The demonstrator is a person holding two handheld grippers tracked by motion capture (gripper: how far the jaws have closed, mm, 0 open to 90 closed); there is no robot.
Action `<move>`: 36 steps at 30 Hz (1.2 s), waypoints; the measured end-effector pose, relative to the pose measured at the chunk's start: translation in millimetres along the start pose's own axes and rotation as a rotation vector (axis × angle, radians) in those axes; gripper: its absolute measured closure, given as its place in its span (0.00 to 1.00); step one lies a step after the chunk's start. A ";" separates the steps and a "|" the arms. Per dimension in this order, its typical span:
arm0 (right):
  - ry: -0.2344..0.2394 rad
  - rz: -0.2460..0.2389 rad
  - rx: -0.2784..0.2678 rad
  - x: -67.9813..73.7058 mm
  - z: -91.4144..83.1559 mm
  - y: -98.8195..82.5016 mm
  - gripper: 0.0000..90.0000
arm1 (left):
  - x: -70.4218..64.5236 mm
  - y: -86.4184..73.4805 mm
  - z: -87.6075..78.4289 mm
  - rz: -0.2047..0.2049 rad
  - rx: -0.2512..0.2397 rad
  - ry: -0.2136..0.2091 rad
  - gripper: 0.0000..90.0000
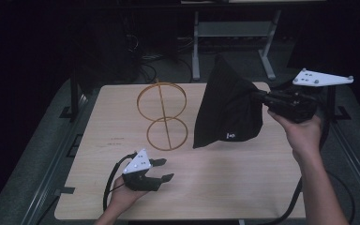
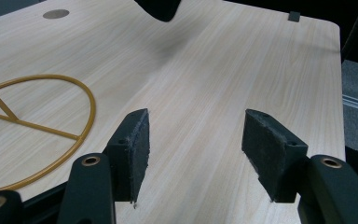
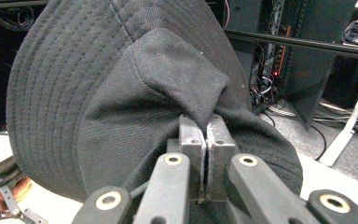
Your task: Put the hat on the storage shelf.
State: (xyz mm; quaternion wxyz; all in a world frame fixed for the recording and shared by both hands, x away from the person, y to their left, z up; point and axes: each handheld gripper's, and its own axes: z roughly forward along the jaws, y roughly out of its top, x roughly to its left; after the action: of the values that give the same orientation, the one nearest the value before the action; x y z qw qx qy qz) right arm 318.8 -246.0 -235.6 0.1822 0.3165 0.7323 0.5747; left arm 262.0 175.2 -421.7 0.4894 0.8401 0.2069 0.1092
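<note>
Now, right tool clamped tight on a fold of the black hat, pads pinching the cloth with no gap left between them. Hat lifted off the counter, hanging from that pinch over the far right part of it, lower edge just above or barely brushing the wood, hard to tell which. Seen from above: right tool gripping the hat at its right side, cloth draped down and leftward in a rough triangle.

Left tool released, jaws standing well apart, nothing between the pads, just bare wood beneath. From above, left tool low over the near left of the counter, well apart from the hat.

Count: two tools, one hat, one gold wire stand made of two rings joined by a straight rod, larger ring raised, smaller ring flat on the counter, just left of the hat. Part of the flat ring visible beside the left tool.

Hat itself: black, soft, ribbed crown, brim stitched in close rows, small white mark near the lower edge.
</note>
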 end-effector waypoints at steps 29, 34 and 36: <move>0.059 0.004 0.019 8.1 53.5 48.9 0.98 | 2.2 -3.1 2.7 -0.001 0.004 0.000 0.42; 0.065 -0.004 0.019 9.9 60.0 57.6 0.98 | 3.3 -3.2 2.1 -0.004 0.001 0.001 0.42; 0.072 -0.002 0.023 10.8 63.6 61.3 0.98 | 3.1 -3.3 2.1 -0.009 0.000 0.001 0.42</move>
State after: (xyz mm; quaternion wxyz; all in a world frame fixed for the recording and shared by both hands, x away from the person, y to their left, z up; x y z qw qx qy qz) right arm 366.6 -184.1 -193.3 0.1526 0.2970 0.7452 0.5772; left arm 264.8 176.5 -425.6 0.4899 0.8390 0.2109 0.1076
